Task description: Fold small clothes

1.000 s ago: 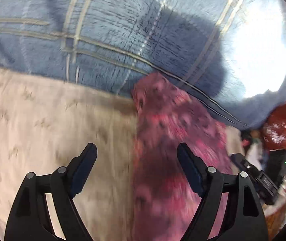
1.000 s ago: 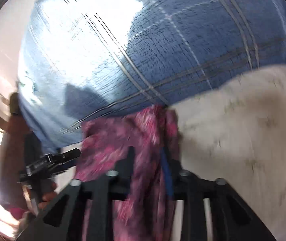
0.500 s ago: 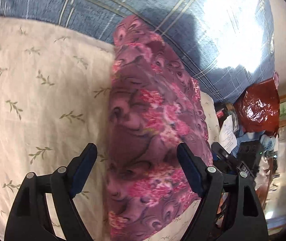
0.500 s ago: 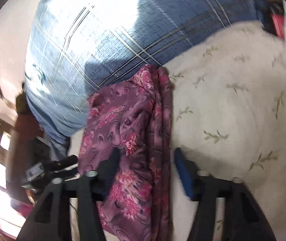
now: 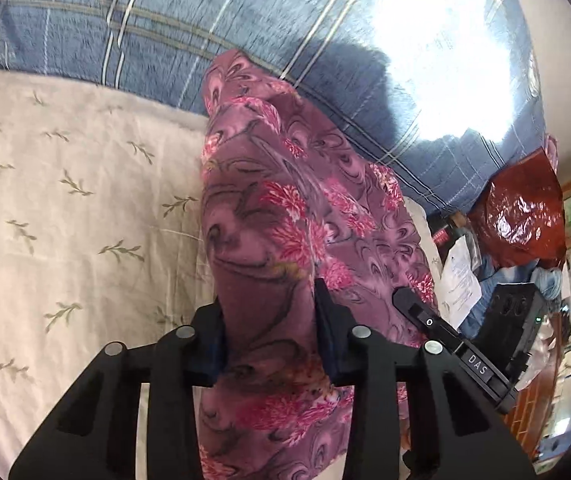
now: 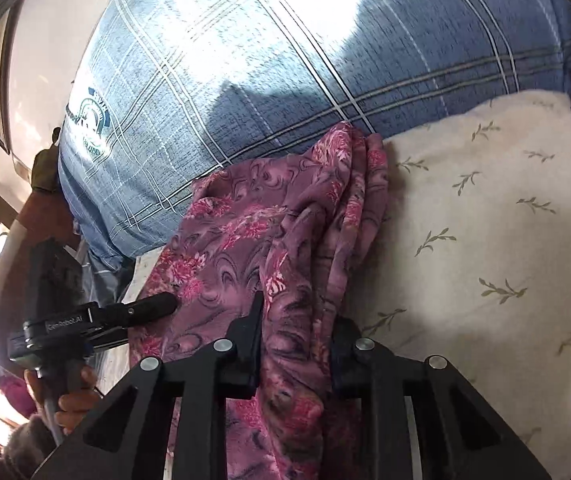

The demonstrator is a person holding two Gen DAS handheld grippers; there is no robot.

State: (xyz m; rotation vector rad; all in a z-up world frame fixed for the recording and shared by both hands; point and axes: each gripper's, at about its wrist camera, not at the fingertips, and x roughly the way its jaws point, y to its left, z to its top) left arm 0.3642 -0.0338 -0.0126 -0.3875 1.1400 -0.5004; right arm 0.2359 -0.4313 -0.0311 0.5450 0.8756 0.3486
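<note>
A purple floral garment [image 5: 285, 216] lies bunched in a long fold on a cream sheet with a leaf print [image 5: 65, 200], its far end reaching a blue plaid blanket [image 5: 165, 28]. The left gripper [image 5: 269, 320] is closing with the near end of the cloth gathered between its pads. The right gripper [image 6: 297, 320] is also closing, a thick bunch of the same fabric between its fingers. A red plastic bag [image 5: 521, 208] sits off the bed's edge.
</note>
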